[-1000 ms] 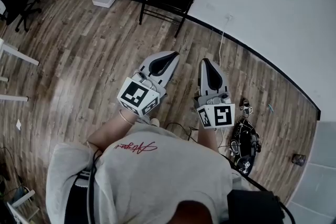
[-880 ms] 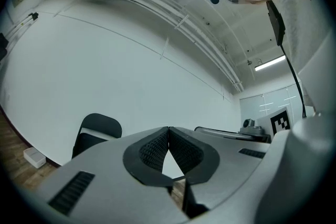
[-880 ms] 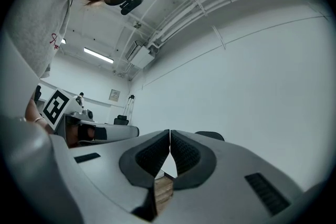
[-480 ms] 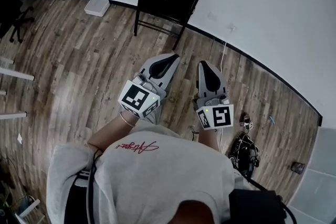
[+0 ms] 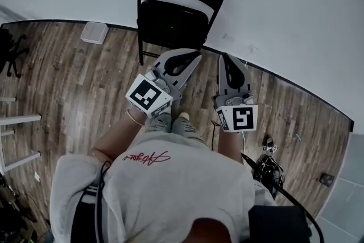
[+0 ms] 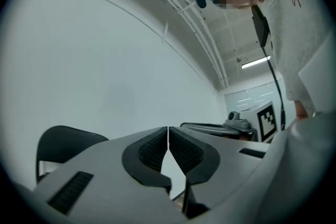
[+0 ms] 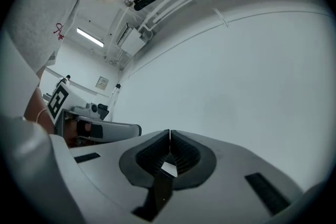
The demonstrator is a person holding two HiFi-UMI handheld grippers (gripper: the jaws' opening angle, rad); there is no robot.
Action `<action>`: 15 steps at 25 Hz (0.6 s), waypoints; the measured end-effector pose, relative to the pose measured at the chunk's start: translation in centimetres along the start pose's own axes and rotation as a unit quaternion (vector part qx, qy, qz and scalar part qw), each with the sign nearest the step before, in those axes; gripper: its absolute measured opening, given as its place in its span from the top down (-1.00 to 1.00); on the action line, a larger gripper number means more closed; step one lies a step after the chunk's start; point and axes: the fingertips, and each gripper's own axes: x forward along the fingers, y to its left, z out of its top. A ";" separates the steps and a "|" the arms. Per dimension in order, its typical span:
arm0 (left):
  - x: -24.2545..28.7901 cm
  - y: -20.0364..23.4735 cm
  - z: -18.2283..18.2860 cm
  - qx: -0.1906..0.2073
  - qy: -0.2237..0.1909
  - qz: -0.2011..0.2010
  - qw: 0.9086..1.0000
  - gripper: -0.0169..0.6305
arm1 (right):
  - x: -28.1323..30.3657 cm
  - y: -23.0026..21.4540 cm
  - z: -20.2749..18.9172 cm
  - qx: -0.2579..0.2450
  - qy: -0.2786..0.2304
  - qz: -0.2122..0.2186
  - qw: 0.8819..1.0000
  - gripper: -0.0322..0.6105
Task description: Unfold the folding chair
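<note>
A black folding chair [image 5: 176,5] leans folded against the white wall, directly ahead of me in the head view. Its curved backrest [image 6: 63,141] shows low at the left of the left gripper view. My left gripper [image 5: 193,56] is shut and empty, its tips just short of the chair's lower edge. My right gripper [image 5: 226,58] is also shut and empty, a little to the right of the chair, pointing at the wall. In both gripper views the jaws meet with nothing between them, and each view shows the other gripper alongside.
A white flat box [image 5: 94,32] lies on the wooden floor by the wall, left of the chair. A white cable [image 5: 244,60] hangs down the wall at the right. Cables and small gear [image 5: 270,165] lie on the floor at the right. White table legs [image 5: 17,122] stand at the far left.
I have walked toward the wall. The chair has come much nearer and now sits just beyond both gripper tips. Both grippers stayed shut.
</note>
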 end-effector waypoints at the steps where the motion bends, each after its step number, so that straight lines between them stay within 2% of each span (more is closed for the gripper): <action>1: 1.2 0.8 -0.3 -0.010 0.006 -0.019 1.000 0.90 | 1.1 -0.9 -0.7 0.001 0.009 0.000 1.000 0.85; 2: 2.3 1.8 -0.7 -0.021 0.012 -0.031 0.999 0.80 | 2.1 -1.8 -1.5 0.002 0.018 -0.001 1.000 0.85; 3: 3.4 3.0 -1.3 -0.031 0.022 -0.037 0.999 0.46 | 3.1 -2.6 -2.2 0.001 0.029 -0.003 1.000 0.84; 4: 4.5 4.2 -2.1 -0.038 0.038 -0.040 0.998 0.21 | 4.0 -3.4 -3.1 -0.002 0.041 -0.004 0.999 0.84; 5: 5.5 5.5 -3.2 -0.036 0.061 -0.041 0.997 0.17 | 4.8 -4.1 -4.1 -0.005 0.053 -0.003 0.999 0.84; 7: 7.3 8.6 -6.1 0.006 0.124 -0.048 0.991 0.09 | 6.5 -5.4 -6.1 -0.006 0.076 -0.004 0.997 0.84; 8: 8.2 10.5 -8.0 0.041 0.164 -0.058 0.984 0.03 | 7.3 -6.0 -7.1 -0.003 0.085 -0.005 0.996 0.84; 9: 8.9 12.5 -10.2 0.079 0.210 -0.072 0.972 -0.02 | 8.1 -6.7 -8.2 0.001 0.094 -0.006 0.996 0.84; 10: 9.5 14.6 -12.6 0.116 0.262 -0.090 0.954 -0.08 | 8.8 -7.4 -9.3 0.004 0.105 -0.009 0.994 0.81; 11: 9.9 16.6 -15.2 0.151 0.317 -0.111 0.930 -0.17 | 9.4 -8.1 -10.4 0.004 0.117 -0.016 0.993 0.65; 12: 10.1 18.5 -17.7 0.183 0.370 -0.130 0.902 -0.20 | 9.9 -8.8 -11.7 0.001 0.128 -0.023 0.991 0.41; 13: 10.3 20.2 -20.1 0.209 0.415 -0.147 0.873 -0.22 | 10.4 -9.6 -13.0 -0.004 0.138 -0.030 0.990 0.32; 14: 10.6 21.9 -22.2 0.229 0.451 -0.158 0.848 -0.24 | 11.1 -10.4 -14.3 -0.006 0.147 -0.033 0.989 0.32; 15: 11.1 23.6 -24.1 0.241 0.480 -0.165 0.827 -0.24 | 11.9 -11.3 -15.9 -0.003 0.157 -0.034 0.987 0.31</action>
